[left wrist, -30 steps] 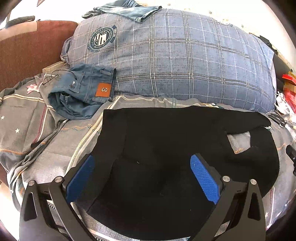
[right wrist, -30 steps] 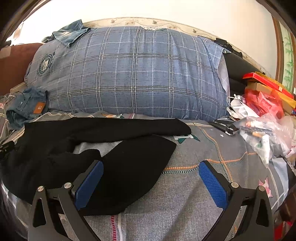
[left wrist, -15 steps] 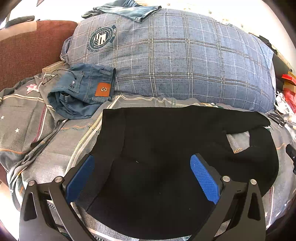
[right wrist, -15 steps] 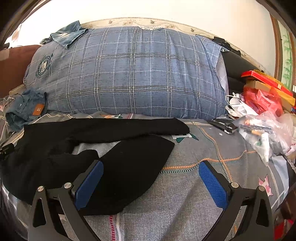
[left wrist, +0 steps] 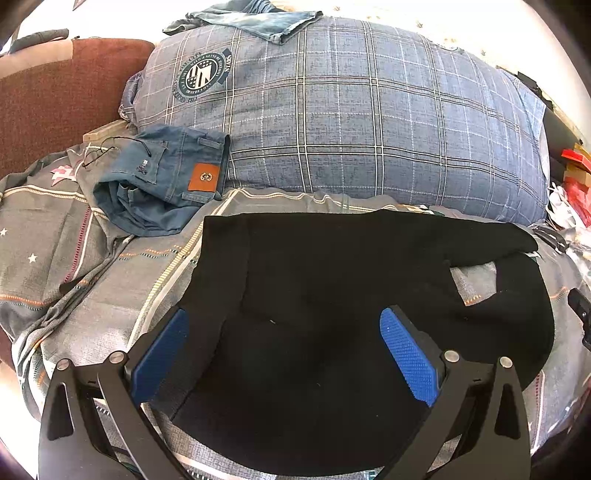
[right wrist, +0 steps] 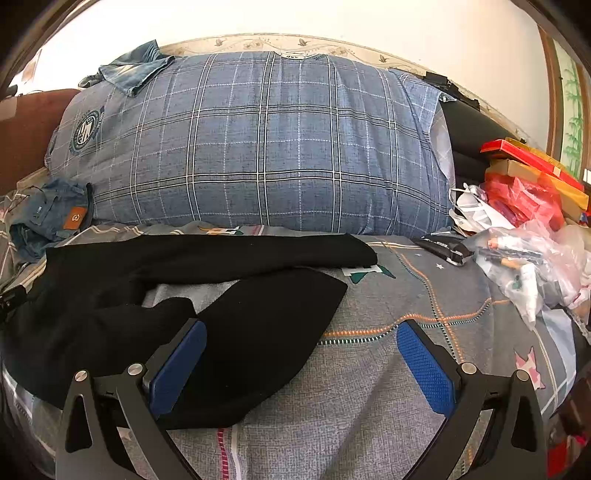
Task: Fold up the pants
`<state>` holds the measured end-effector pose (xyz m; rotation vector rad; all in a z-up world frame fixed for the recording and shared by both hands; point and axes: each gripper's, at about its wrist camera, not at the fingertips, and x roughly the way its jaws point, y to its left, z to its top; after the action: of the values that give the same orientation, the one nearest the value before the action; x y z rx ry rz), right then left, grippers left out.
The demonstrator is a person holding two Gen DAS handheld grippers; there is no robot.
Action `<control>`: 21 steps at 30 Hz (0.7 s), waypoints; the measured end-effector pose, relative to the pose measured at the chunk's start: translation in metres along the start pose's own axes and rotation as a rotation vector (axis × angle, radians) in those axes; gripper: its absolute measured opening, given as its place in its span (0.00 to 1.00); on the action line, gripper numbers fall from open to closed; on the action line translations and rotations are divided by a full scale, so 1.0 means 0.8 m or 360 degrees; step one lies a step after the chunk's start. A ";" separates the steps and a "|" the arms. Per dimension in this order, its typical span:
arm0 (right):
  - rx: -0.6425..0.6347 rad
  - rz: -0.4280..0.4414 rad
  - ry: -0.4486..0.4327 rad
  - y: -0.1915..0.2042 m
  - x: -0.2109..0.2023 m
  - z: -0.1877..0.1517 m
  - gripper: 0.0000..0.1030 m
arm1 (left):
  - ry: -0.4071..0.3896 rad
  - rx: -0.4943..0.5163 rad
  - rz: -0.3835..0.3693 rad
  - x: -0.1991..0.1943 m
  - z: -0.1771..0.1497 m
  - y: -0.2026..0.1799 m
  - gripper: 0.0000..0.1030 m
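Note:
Black pants (left wrist: 332,280) lie spread on the grey patterned bedsheet (left wrist: 92,280), waist toward the left, two legs reaching right. In the right wrist view the pants (right wrist: 236,314) show the far leg straight and the near leg angled toward me. My left gripper (left wrist: 284,350) is open and empty, hovering above the waist and seat area. My right gripper (right wrist: 301,363) is open and empty, over the near leg's end; its left finger is above the black fabric and its right finger above bare sheet.
A big blue plaid pillow (left wrist: 351,122) fills the back. Folded blue jeans (left wrist: 162,184) lie at the left, more denim (left wrist: 251,18) on top of the pillow. Plastic bags and red boxes (right wrist: 524,229) crowd the right edge. A brown cushion (left wrist: 55,96) stands far left.
Both views shifted only slightly; the right gripper crept a little forward over the near leg. The pants have not moved and both grippers stay open.

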<state>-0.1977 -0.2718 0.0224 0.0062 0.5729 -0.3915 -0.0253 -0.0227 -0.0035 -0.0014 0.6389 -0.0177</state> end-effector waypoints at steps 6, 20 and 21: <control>-0.0001 0.0007 -0.0001 0.000 0.001 0.001 1.00 | 0.0011 0.0001 0.0000 0.001 0.000 -0.001 1.00; -0.0024 0.0028 0.0001 0.001 0.004 0.002 1.00 | 0.0025 0.0000 -0.0017 0.004 0.002 -0.001 1.00; -0.0024 0.0027 -0.0001 0.001 0.004 0.002 1.00 | 0.0028 0.0002 -0.0016 0.004 0.002 -0.002 1.00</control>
<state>-0.1941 -0.2725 0.0220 -0.0037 0.5750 -0.3709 -0.0220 -0.0240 -0.0044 -0.0031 0.6563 -0.0281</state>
